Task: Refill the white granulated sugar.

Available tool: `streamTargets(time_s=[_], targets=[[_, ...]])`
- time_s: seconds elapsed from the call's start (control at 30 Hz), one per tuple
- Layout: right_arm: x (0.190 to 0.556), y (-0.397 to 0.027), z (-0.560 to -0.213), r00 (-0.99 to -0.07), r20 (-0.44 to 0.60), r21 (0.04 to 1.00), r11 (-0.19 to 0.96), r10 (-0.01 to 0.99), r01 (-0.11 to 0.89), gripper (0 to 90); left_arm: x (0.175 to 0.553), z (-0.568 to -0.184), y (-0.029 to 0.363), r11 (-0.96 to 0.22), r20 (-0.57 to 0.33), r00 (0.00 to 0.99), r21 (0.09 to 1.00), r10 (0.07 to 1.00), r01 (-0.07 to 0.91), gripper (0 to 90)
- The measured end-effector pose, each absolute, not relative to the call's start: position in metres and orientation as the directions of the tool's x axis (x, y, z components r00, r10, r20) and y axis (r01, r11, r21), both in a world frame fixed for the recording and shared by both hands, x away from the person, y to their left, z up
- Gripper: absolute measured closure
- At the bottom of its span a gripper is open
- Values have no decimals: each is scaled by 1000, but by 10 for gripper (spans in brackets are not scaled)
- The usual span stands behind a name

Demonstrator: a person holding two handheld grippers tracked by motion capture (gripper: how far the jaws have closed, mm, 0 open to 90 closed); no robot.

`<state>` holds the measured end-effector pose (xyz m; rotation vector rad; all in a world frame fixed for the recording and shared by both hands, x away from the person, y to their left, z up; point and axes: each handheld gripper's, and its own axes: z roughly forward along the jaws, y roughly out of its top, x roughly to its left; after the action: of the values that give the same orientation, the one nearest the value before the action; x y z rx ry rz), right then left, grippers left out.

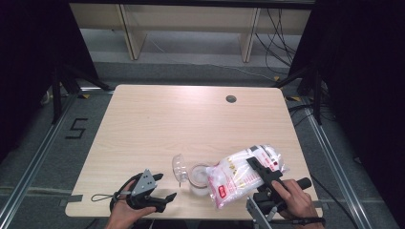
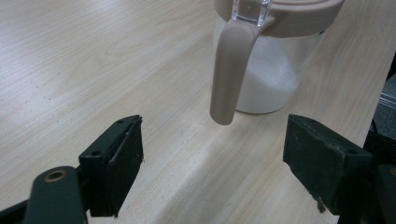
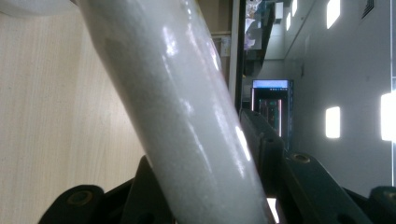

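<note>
Dim dark surroundings, evenly lit table (image 1: 157, 124), glare on bag (image 3: 187, 116)

Sugar jar (image 1: 199, 179) on wooden table (image 1: 157, 124)

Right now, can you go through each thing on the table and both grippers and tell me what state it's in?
Jar: upright on the table, partly filled with white grains.
Jar lid: flipped open, clear, tilted up at the jar's left.
Bag of white grains: clamped and tilted, one end lowered over the jar's mouth.
Right gripper: shut on the bag.
Left gripper: open, holding nothing, facing the jar's handle.
</note>
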<state>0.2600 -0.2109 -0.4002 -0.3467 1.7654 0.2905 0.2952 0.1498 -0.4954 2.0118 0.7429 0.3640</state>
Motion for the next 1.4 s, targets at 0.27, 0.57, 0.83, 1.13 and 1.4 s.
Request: streamTargets(time_s=[0.27, 0.57, 0.83, 1.13, 1.4], targets=[[259, -212, -402, -218, -972, -9, 932, -93, -362, 679, 296, -495, 150, -390, -34, 773, 849, 633, 357, 197], [258, -209, -403, -213, -972, -13, 928, -99, -372, 679, 295, -495, 150, -392, -31, 774, 849, 633, 355, 197], [255, -210, -402, -211, -969, -43, 933, -126, -358, 680, 296, -495, 151, -390, -34, 775, 849, 632, 355, 197], [256, -203, -401, -212, -969, -39, 925, -128, -378, 681, 295, -495, 150, -386, -38, 774, 850, 633, 358, 197], [254, -212, -404, -223, -972, 2, 945, -75, -327, 683, 296, -496, 150, -393, -38, 777, 846, 628, 359, 197]])
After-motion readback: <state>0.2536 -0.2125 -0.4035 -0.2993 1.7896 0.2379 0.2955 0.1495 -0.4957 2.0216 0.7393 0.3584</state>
